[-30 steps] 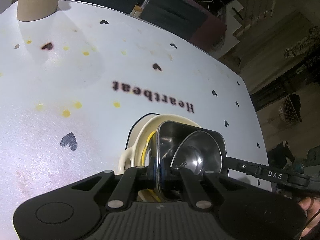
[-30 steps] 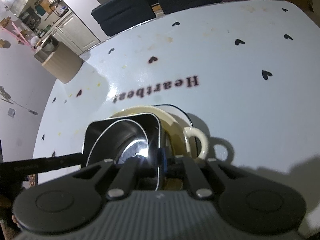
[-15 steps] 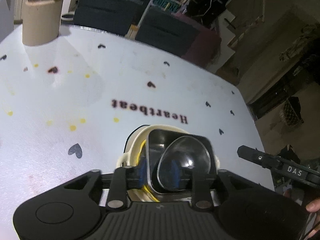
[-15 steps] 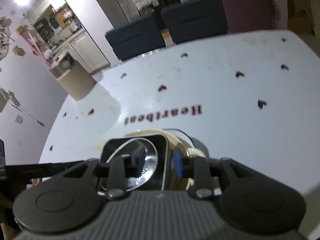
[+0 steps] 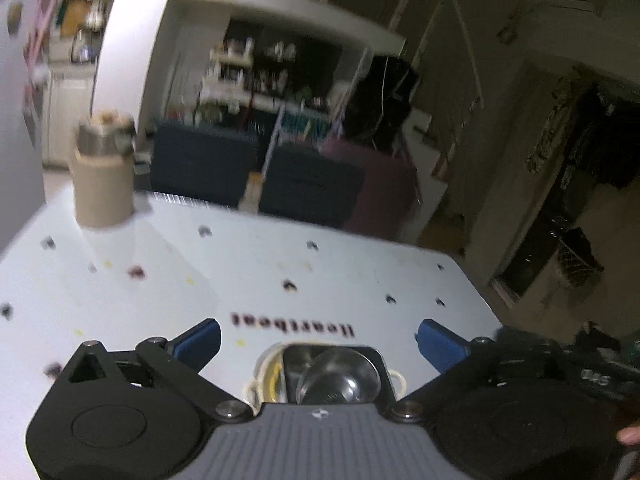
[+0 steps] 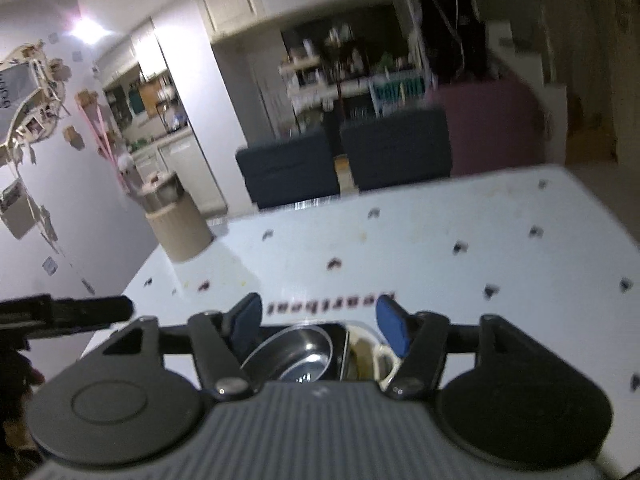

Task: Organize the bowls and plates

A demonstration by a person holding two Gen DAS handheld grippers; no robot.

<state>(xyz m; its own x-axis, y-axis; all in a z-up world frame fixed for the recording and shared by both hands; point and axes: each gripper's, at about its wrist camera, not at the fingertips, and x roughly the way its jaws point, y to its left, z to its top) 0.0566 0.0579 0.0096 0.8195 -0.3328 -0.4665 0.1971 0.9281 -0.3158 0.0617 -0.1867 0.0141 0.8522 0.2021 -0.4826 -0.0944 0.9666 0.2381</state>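
steel square tray point(image 5: 334, 372) nested in cream dish point(image 5: 256, 378), left hand-held gripper point(image 5: 318, 340) and right hand-held gripper point(image 6: 320, 322) both opening, nothing gripped

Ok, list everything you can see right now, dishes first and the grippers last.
Steel tray: one, silver, square, sitting in the cream dish.
Steel bowl: one, silver, inside the tray.
Cream dish: one, cream, handled, near table edge.
Canister: one, beige, far left corner of table.
Table: one, white with dark hearts.
Chairs: two, dark blue, beyond the table.
Left gripper: black, blue pads, jaws opening, nothing between them.
Right gripper: same, opening, empty.
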